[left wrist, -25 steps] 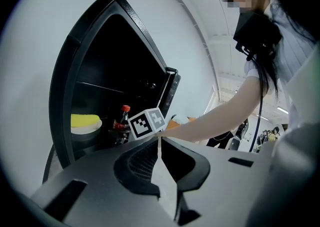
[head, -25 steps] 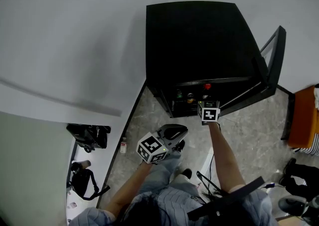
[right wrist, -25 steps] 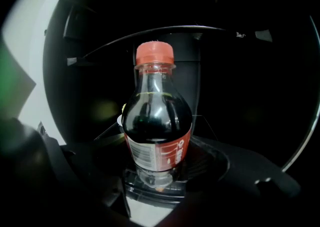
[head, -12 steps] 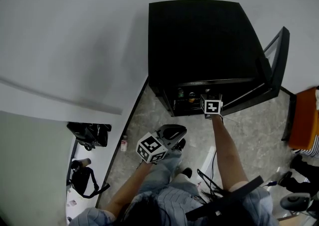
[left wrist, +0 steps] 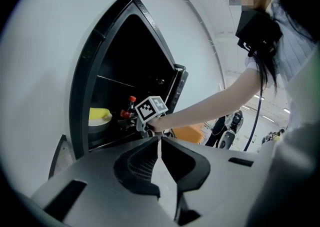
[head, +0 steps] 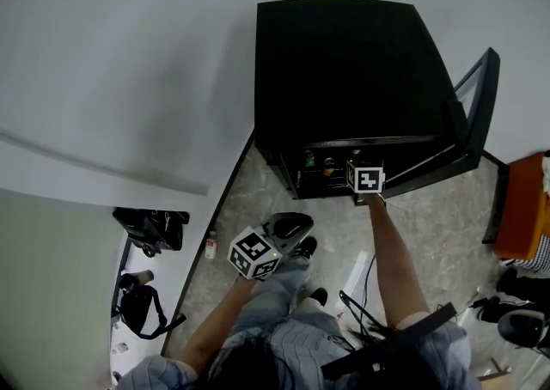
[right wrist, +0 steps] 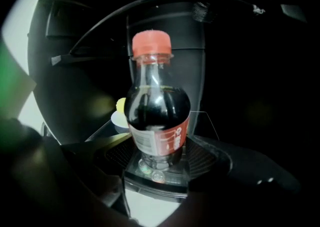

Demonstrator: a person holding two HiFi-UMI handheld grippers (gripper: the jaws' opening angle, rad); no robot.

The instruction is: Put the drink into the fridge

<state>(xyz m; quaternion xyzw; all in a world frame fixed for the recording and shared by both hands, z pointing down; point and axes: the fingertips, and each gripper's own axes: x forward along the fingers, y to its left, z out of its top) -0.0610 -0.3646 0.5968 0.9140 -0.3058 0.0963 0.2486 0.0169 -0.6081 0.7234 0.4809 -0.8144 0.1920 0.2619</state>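
Observation:
A black fridge (head: 344, 70) stands against the wall with its door (head: 471, 113) swung open to the right. My right gripper (head: 361, 169) reaches into the opening, shut on a cola bottle (right wrist: 157, 116) that has a red cap and a red label. The bottle stands upright between the jaws, over a glass shelf (right wrist: 206, 121); whether it touches the shelf I cannot tell. In the left gripper view the bottle (left wrist: 129, 108) shows just inside the fridge (left wrist: 85, 71). My left gripper (head: 290, 227) hangs shut and empty in front of the fridge, above the person's legs.
A white bowl with something yellow (left wrist: 99, 117) sits on the shelf left of the bottle. Black bags (head: 150, 229) and a small bottle (head: 210, 247) lie on the floor at the left. An orange object (head: 524, 208) stands at the right, and cables run by the person's feet.
My right gripper has pushed the bottle forward into the fridge opening. The left gripper has drifted slightly left and down.

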